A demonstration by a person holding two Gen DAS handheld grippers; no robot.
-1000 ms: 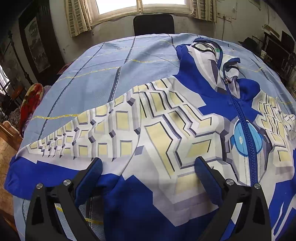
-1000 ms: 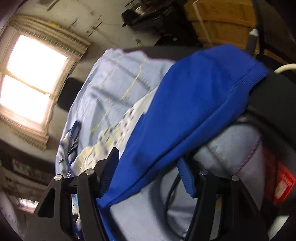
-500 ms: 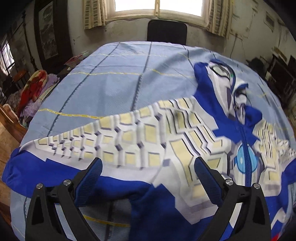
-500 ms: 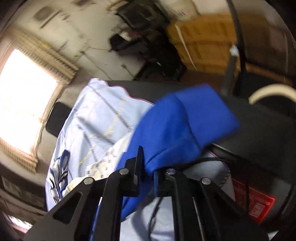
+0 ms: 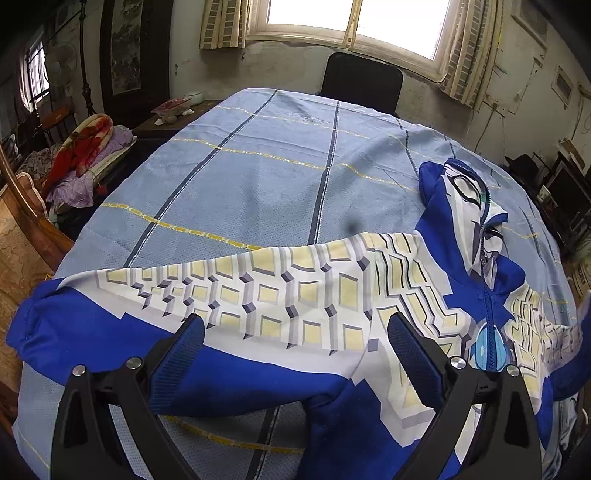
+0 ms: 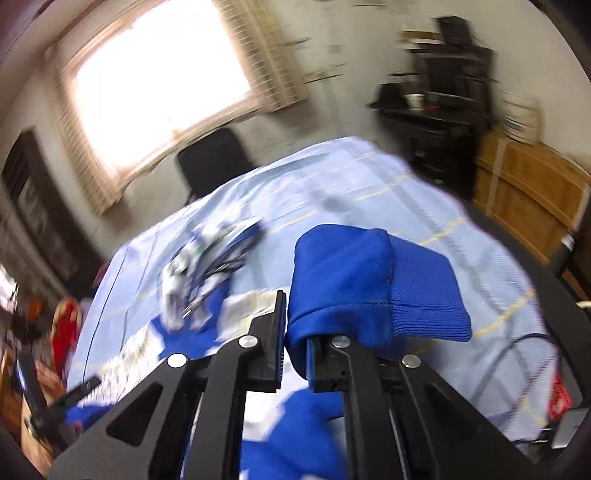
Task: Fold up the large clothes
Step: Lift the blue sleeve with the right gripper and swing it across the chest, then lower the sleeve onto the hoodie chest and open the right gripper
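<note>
In the left wrist view, a heap of red and purple bedding (image 5: 79,155) lay at the left edge of the frame, beside the table. The table's pale blue checked cloth (image 5: 258,177) filled the middle. Across the lower half stretched the jacket (image 5: 332,302), a zip-up hooded one in blue, white and cream; its blue cuff (image 5: 40,332) reached the lower left, and its hood (image 5: 465,206) lay at centre right. The left gripper (image 5: 295,354) hung above the sleeve with its jaws wide apart, gripping nothing. A black chair (image 5: 362,85) stood at the table's far side under the window (image 5: 354,22).

The right wrist view was blurred. The window (image 6: 159,81) glowed at upper left, the hood (image 6: 207,266) showed left of centre on the cloth, and the right gripper (image 6: 295,343) at lower centre was clamped on the jacket's other blue cuff (image 6: 369,284), whose ribbed end stuck out to the right. A wooden crate (image 6: 528,184) stood at the right edge.
</note>
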